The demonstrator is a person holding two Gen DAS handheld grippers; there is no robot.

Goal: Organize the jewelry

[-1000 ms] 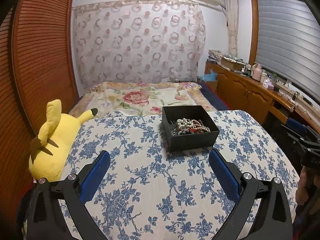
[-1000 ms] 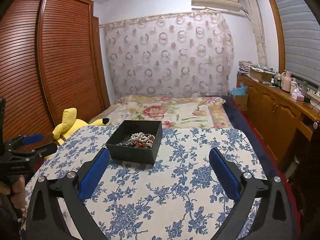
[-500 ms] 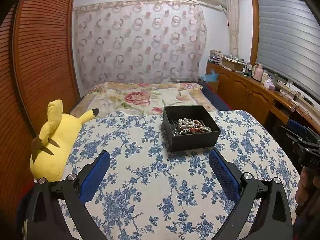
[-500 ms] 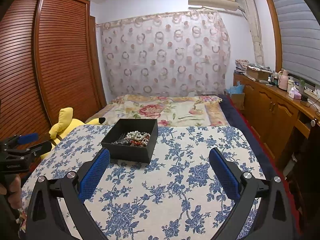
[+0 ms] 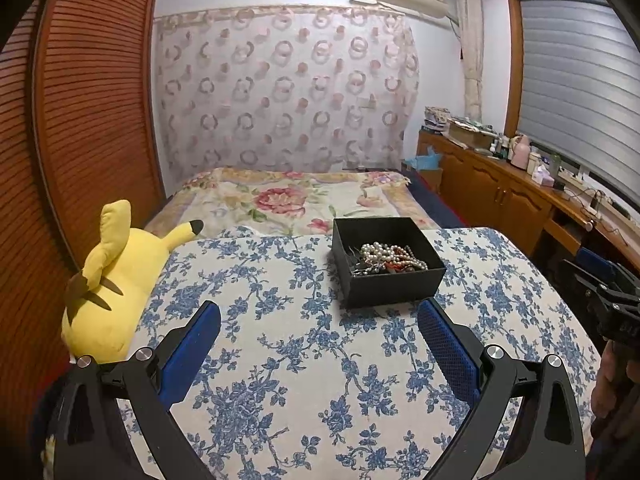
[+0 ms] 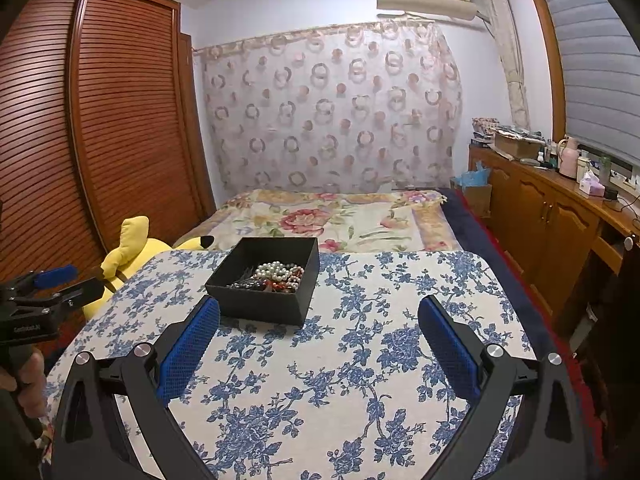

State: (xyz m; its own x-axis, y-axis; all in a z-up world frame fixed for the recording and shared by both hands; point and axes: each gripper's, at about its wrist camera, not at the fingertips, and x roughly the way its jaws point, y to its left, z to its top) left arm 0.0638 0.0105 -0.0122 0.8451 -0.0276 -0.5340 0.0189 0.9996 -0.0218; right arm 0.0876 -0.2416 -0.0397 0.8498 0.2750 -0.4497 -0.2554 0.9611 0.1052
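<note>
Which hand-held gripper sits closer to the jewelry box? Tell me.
The right hand-held gripper: its left fingertip nearly reaches the black jewelry box. The left hand-held gripper leaves more cloth before it.

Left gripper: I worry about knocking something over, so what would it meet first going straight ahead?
Probably the black jewelry box, slightly right of the left gripper; depth is unclear.

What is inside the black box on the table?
The black box holds a tangled jewelry pile: white pearl strands, red beads, dark metal pieces. Whatever lies beneath the pile is hidden.
</note>
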